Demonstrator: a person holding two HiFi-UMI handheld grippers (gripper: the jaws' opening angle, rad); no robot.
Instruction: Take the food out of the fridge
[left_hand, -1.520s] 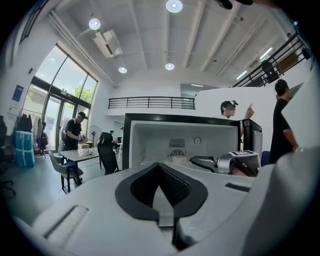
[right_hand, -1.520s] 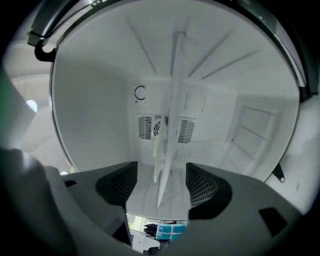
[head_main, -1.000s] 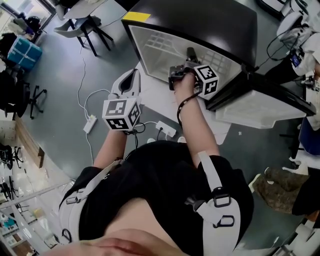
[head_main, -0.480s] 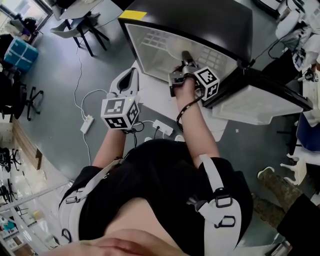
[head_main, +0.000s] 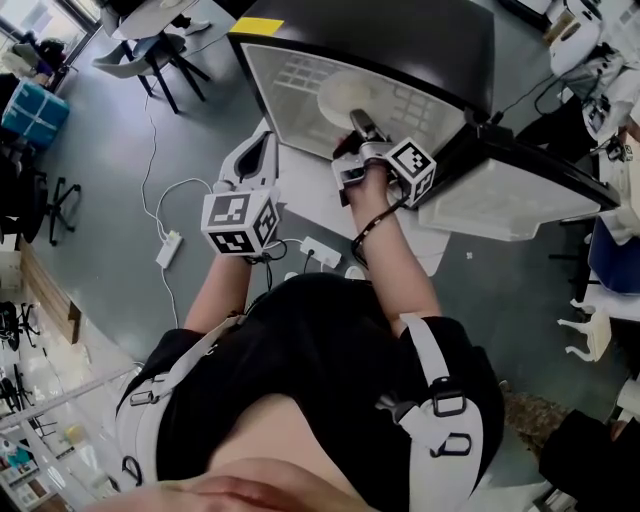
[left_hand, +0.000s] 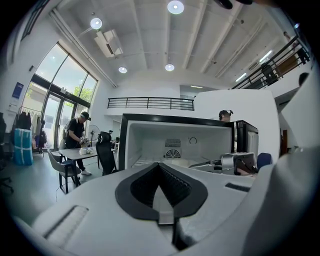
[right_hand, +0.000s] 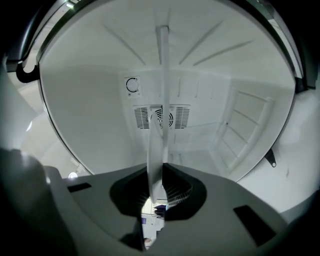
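Observation:
A small black fridge (head_main: 410, 40) stands open, showing its white inside (head_main: 290, 95). A round white plate (head_main: 345, 95) lies in it; I cannot make out food on the plate. My right gripper (head_main: 358, 125) reaches into the opening, and its jaws are closing on the plate's near rim. In the right gripper view the plate (right_hand: 157, 145) is a thin upright strip pinched between the pads. My left gripper (head_main: 252, 160) hangs outside the fridge's left front corner, shut with nothing in it. From the left gripper view the fridge (left_hand: 177, 142) is ahead.
The fridge door (head_main: 510, 195) swings open to the right. A power strip (head_main: 325, 253) and cables lie on the grey floor by my legs. A chair (head_main: 165, 50) and a blue box (head_main: 35, 108) stand at the left. A person (left_hand: 77, 132) stands at a table.
The right gripper's jaws have closed on the plate's rim and drawn back a little toward me. The white plate now shows in the fridge opening. The left gripper has stayed put.

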